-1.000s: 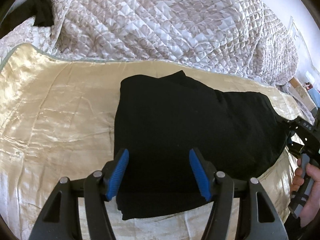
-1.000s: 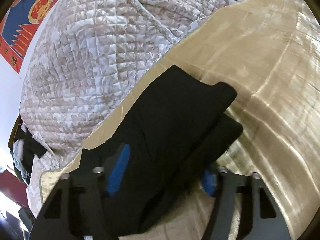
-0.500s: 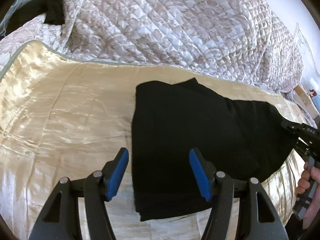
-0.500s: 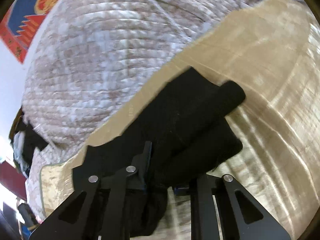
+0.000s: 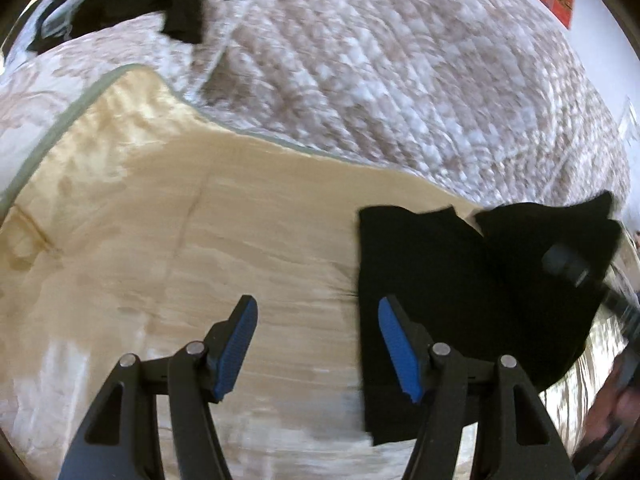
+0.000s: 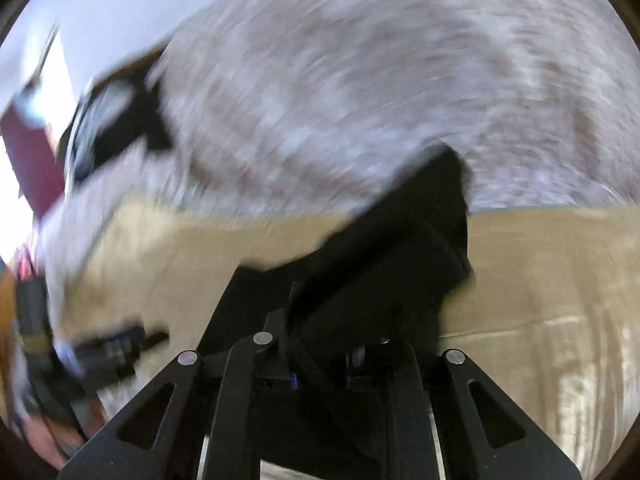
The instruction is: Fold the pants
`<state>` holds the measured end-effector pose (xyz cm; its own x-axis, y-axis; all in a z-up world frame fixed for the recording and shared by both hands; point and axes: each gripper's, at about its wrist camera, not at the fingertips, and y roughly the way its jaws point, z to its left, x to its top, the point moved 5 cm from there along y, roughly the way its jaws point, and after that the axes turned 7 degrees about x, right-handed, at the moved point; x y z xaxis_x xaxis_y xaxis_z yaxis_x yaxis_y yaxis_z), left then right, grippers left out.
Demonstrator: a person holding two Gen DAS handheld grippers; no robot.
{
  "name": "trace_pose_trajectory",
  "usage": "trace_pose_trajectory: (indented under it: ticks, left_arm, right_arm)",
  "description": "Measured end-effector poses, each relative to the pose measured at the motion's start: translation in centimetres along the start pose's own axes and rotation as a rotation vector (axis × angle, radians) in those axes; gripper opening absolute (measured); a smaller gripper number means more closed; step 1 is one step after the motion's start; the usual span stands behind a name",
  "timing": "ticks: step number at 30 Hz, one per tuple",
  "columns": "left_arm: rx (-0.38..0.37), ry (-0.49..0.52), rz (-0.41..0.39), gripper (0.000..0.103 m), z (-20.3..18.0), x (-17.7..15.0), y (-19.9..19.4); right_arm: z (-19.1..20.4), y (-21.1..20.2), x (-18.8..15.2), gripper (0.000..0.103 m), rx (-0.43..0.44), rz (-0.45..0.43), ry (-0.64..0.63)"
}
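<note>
— Satin, cream and glossy: that's the sheet (image 5: pixel 168 240) I'm working over, with a quilted floral bedspread (image 5: pixel 400 72) heaped behind.

— And the pants?

— Black pants (image 5: pixel 460 292) folded, clenched in my right gripper (image 6: pixel 320 368), I think partly lifted; it's blurred. My left gripper (image 5: pixel 316 340) hangs released beside them over bare satin.

The left gripper (image 5: pixel 316 344) hangs open over the cream sheet (image 5: pixel 160 240), black pants (image 5: pixel 460 300) at three o'clock.
</note>
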<state>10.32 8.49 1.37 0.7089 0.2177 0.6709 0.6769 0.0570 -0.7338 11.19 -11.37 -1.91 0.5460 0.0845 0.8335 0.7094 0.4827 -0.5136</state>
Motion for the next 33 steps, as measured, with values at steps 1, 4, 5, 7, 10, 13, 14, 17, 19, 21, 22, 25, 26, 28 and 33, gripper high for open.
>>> trace_pose_trajectory:
  ticks: [1,4,5,7,10,13,14,17,19,21,22,25,26,28,33]
  left_arm:
    - [0.007,-0.016,0.0,0.066,0.5,0.0,0.0]
    - [0.016,-0.045,0.014,0.066,1.7,-0.1,0.5]
    - [0.018,-0.046,0.019,0.066,1.9,-0.3,0.6]
    - [0.021,-0.048,0.027,0.066,2.2,-0.5,0.9]
    - [0.014,-0.065,0.04,0.066,2.6,-0.6,1.1]
    - [0.0,-0.07,0.036,0.066,2.5,-0.6,1.0]
    - [-0.003,-0.07,0.033,0.066,2.4,-0.6,0.9]
    - [-0.034,-0.071,0.025,0.066,1.8,-0.4,0.8]
    - [-0.071,-0.065,0.023,0.066,1.0,-0.4,0.7]
    - [-0.116,-0.049,0.023,0.066,0.1,-0.5,0.6]
    - [-0.141,-0.04,0.025,0.066,-0.5,-0.6,0.6]
    - [-0.215,-0.028,0.042,0.066,-1.9,-0.9,0.7]
    - [-0.25,-0.023,0.057,0.066,-2.5,-1.0,0.9]
    - [-0.303,-0.008,0.096,0.066,-3.7,-1.5,1.5]
    - [-0.314,-0.009,0.13,0.065,-4.9,-2.3,2.8]
  right_arm:
    - [0.9,1.2,-0.7,0.015,0.012,0.039,-0.024]
    - [2.8,4.0,-2.9,0.017,0.025,0.118,-0.085]
    - [3.2,4.5,-3.4,0.017,0.023,0.133,-0.1]
    - [3.5,4.7,-3.6,0.02,0.026,0.134,-0.12]
    - [3.3,4.2,-3.8,0.024,0.04,0.118,-0.12]
    - [3.3,3.4,-4.2,0.038,0.105,0.122,-0.094]
    - [3.5,3.1,-4.5,0.04,0.119,0.117,-0.102]
    - [4.1,2.7,-4.9,0.045,0.161,0.131,-0.119]
    - [4.2,1.9,-4.8,0.045,0.212,0.117,-0.106]
    - [3.7,0.5,-4.0,0.045,0.26,0.065,-0.07]
    - [3.3,-0.1,-3.7,0.045,0.266,0.042,-0.057]
    - [1.1,-1.4,-3.0,0.045,0.193,-0.03,-0.019]
    - [0.3,-1.5,-3.0,0.045,0.159,-0.036,-0.004]
    - [-1.6,-1.1,-3.4,0.045,0.094,-0.027,0.039]
    - [-4.5,-0.5,-4.0,0.045,0.083,-0.007,0.16]
